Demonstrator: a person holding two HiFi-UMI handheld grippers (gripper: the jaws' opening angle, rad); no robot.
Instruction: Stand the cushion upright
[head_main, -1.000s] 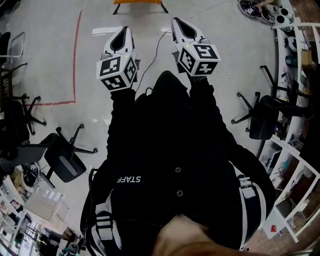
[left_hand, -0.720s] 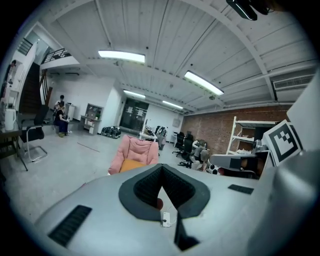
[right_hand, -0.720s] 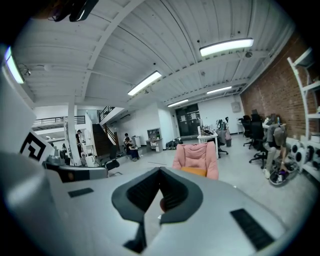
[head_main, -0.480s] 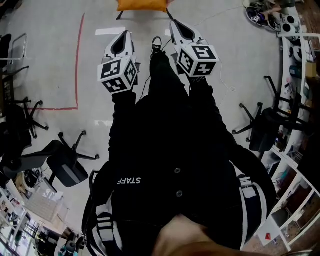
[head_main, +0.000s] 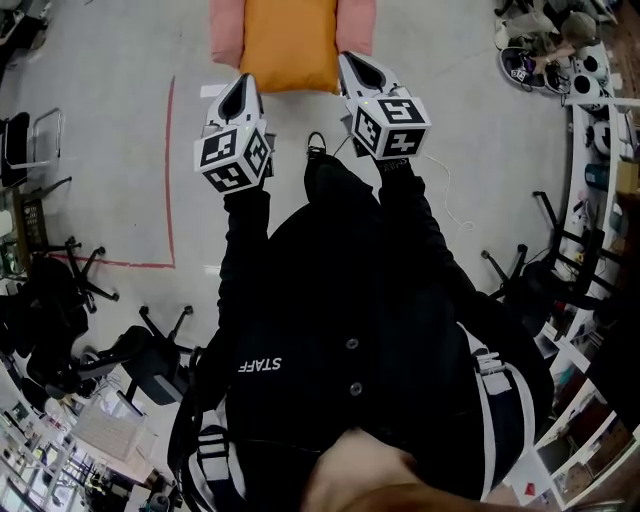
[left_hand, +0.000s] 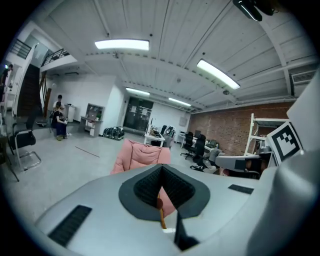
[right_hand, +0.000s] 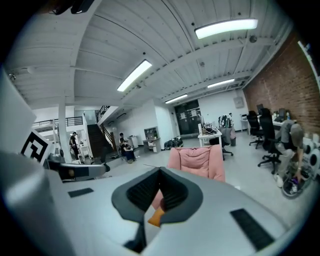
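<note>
An orange cushion (head_main: 290, 45) lies flat on the seat of a pink armchair (head_main: 225, 30) at the top of the head view. My left gripper (head_main: 243, 84) and right gripper (head_main: 353, 64) are held out side by side, just short of the cushion's near edge and apart from it. Both are shut with nothing in them. The left gripper view shows the pink armchair (left_hand: 142, 155) ahead, with a sliver of orange cushion (left_hand: 161, 214) showing below the closed jaws. In the right gripper view the armchair (right_hand: 197, 160) stands ahead, and a bit of orange cushion (right_hand: 156, 217) shows below the jaws.
Black office chairs stand at the left (head_main: 150, 350) and at the right (head_main: 530, 280). A red tape line (head_main: 168, 170) marks the grey floor at the left. A thin cable (head_main: 440, 190) lies on the floor. White shelves (head_main: 600, 130) line the right side.
The person has walked forward: the orange cushion and pink armchair have come from the top edge into fuller view, close to both grippers. Both grippers stayed shut.
</note>
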